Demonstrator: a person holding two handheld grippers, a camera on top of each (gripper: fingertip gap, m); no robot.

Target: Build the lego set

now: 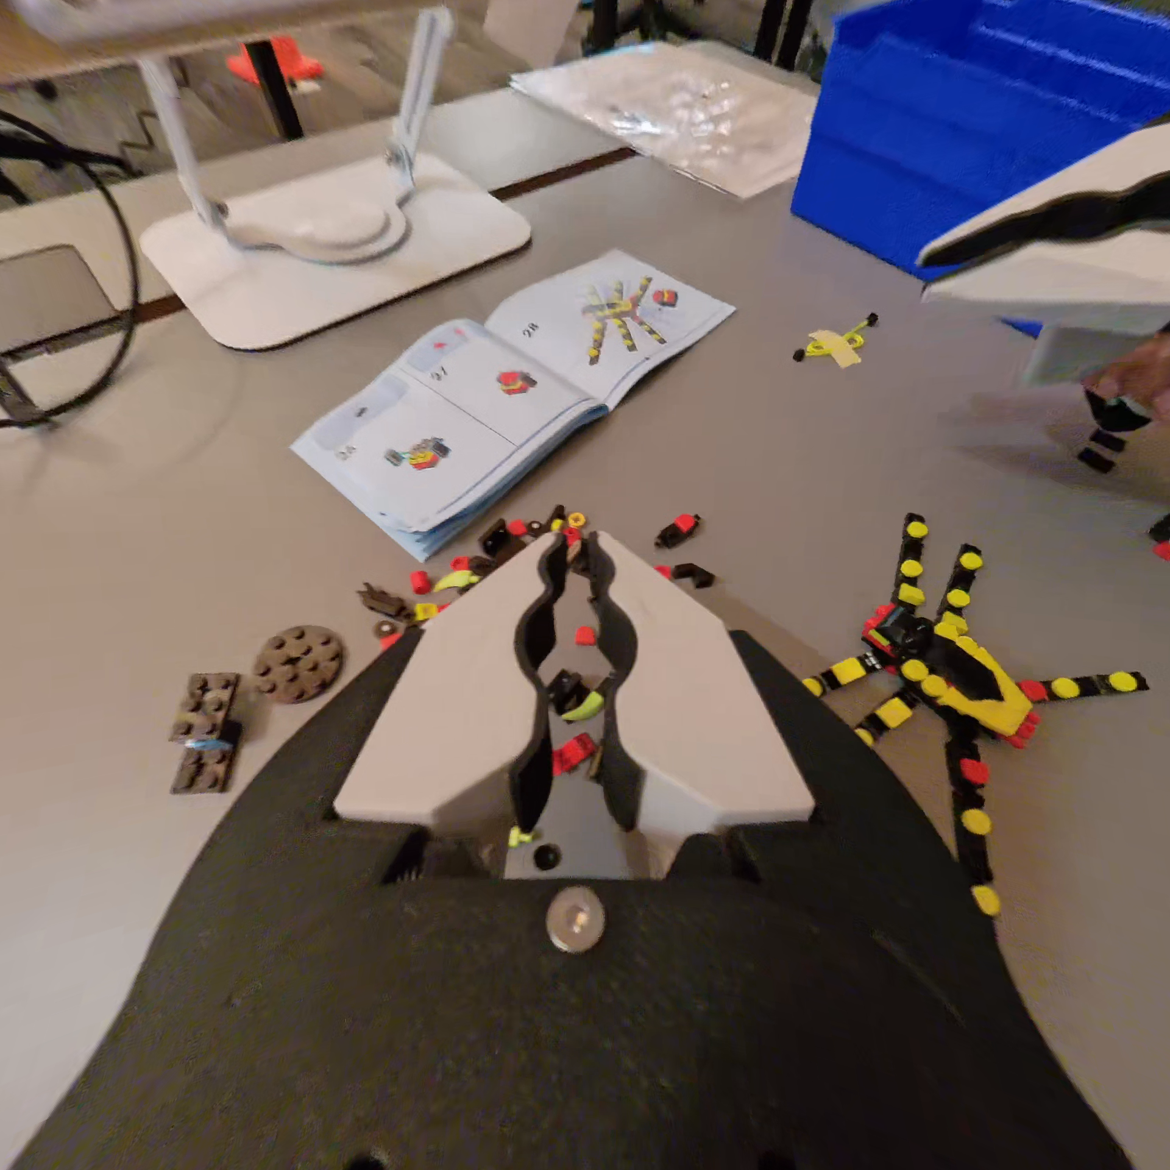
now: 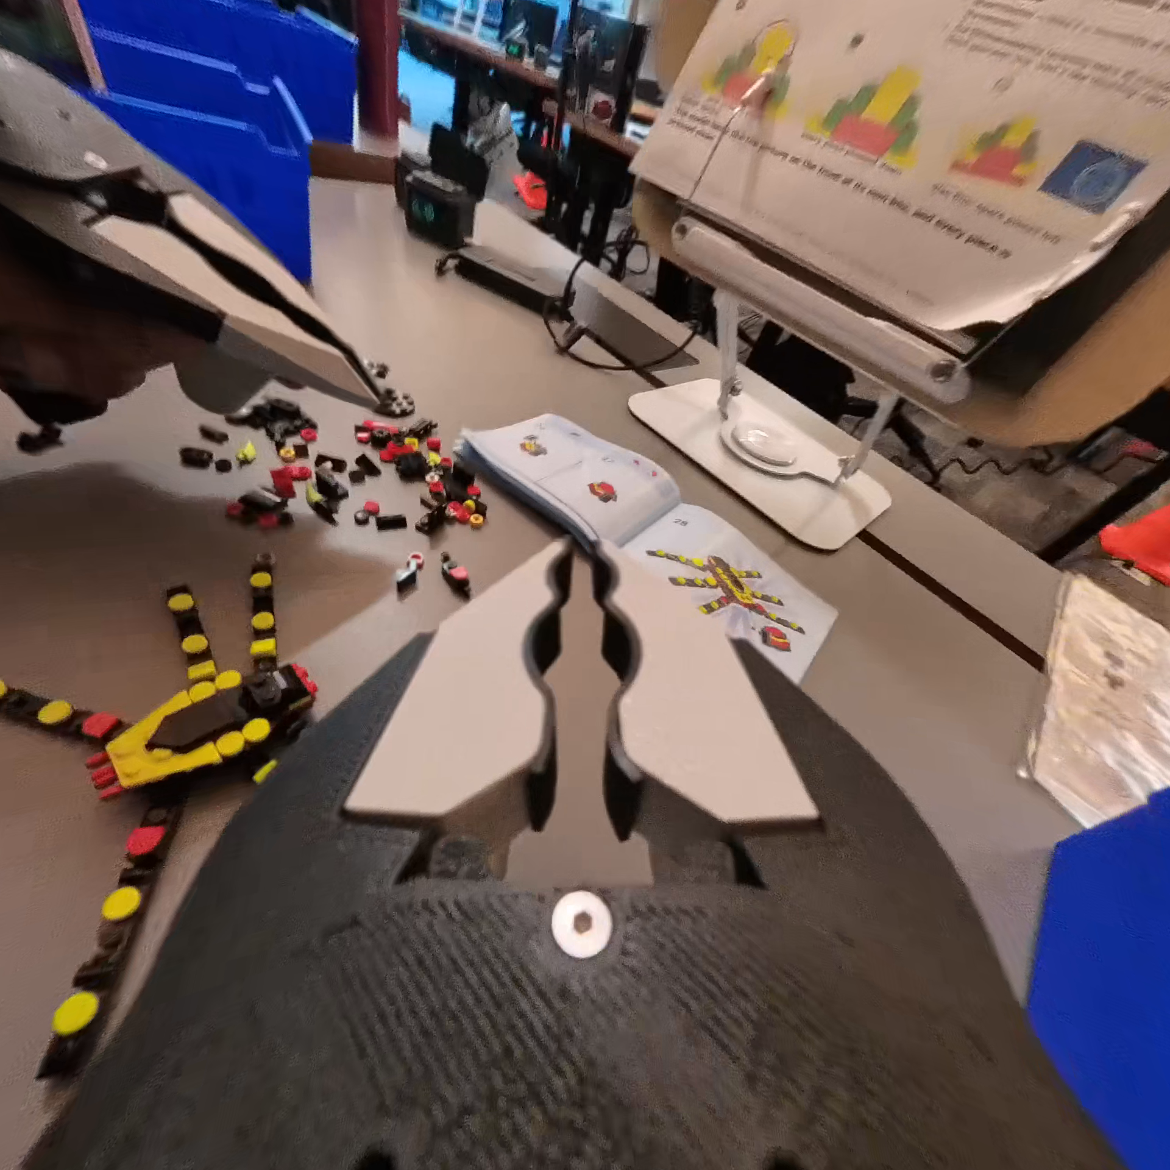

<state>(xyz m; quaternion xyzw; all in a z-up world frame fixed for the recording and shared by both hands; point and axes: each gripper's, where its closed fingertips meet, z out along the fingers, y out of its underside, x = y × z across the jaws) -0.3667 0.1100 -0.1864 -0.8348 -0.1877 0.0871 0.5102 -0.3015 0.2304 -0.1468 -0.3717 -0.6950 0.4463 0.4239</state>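
**Spider model half built, loose bricks waiting**

On the grey table (image 1: 791, 456), the open instruction booklet (image 1: 506, 392) lies at 12 o'clock of the left gripper (image 1: 577, 544); its writing stays unquoted. The spider model (image 1: 943, 671) sits at 3 o'clock: light and rigid, but its thin legs look fragile, so grasp the body. Small loose pieces (image 2: 380, 468) are slippery. The left gripper's jaws are nearly closed and seem empty; the right gripper (image 2: 582, 557) is narrowly parted, empty.
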